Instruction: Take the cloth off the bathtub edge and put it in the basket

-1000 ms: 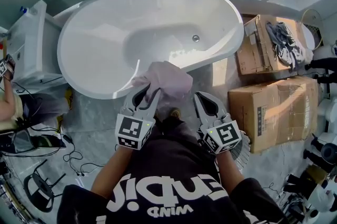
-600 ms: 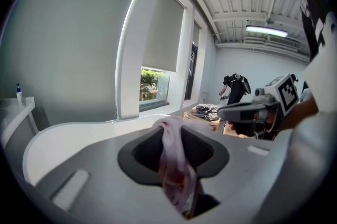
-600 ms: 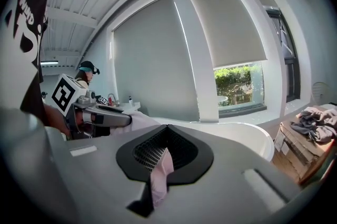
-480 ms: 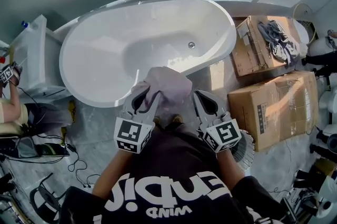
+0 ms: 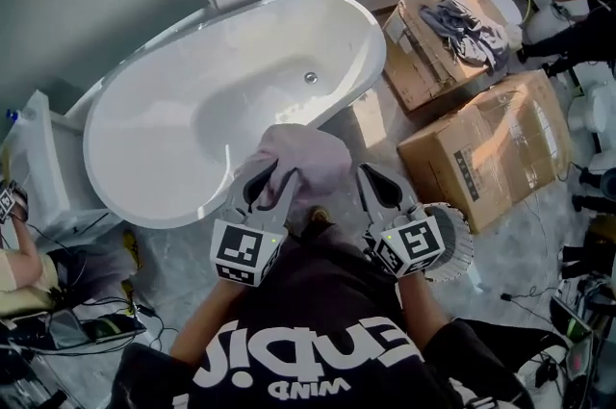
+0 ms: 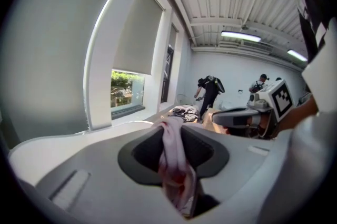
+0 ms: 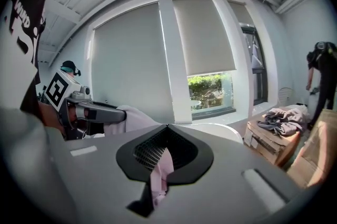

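Floor, grey stone: white bathtub ahead of my left gripper; basket just right of my right gripper; cardboard boxes farther right; cables far left.

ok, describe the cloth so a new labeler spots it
Find the white bathtub in the head view, then its near rim by the person. The cloth bunches there, pinched by the left gripper and right gripper. It's pale pink, unlike the grey clothes on the cardboard box.
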`<state>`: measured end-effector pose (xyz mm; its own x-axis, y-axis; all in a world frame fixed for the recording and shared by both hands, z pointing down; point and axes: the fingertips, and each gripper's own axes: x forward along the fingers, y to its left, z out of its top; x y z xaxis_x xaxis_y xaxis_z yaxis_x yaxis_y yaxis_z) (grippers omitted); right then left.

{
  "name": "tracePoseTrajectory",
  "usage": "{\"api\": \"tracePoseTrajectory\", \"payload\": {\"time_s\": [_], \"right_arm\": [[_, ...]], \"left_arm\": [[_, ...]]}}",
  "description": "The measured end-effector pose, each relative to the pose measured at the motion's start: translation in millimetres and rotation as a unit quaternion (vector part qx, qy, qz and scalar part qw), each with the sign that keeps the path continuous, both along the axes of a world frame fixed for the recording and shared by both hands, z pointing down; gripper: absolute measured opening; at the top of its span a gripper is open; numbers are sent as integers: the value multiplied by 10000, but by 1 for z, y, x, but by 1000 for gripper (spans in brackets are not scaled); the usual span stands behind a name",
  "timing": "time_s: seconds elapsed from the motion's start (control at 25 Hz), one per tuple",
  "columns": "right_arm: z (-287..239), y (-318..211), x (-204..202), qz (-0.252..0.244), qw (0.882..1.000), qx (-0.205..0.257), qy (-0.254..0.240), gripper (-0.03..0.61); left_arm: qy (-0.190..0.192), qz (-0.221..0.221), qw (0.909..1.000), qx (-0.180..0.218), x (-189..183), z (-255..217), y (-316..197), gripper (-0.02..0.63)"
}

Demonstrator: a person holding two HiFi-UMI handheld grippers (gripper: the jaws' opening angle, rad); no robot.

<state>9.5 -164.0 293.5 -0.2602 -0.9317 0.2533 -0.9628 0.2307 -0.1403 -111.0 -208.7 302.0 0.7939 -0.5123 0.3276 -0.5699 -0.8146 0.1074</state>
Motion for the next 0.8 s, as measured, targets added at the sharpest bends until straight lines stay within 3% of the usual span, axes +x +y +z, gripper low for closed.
{"api": "tracePoseTrajectory", "payload": {"time_s": [0.36, 0.8], "right_arm": [[-7, 81, 56, 1673, 9858, 107, 101, 9], [-1, 218, 125, 3469, 9377, 125, 147, 9]], "left_arm": [[116, 1501, 9885, 143, 69, -8, 39, 98], [242, 2924, 9559, 104, 162, -10, 119, 98]]}}
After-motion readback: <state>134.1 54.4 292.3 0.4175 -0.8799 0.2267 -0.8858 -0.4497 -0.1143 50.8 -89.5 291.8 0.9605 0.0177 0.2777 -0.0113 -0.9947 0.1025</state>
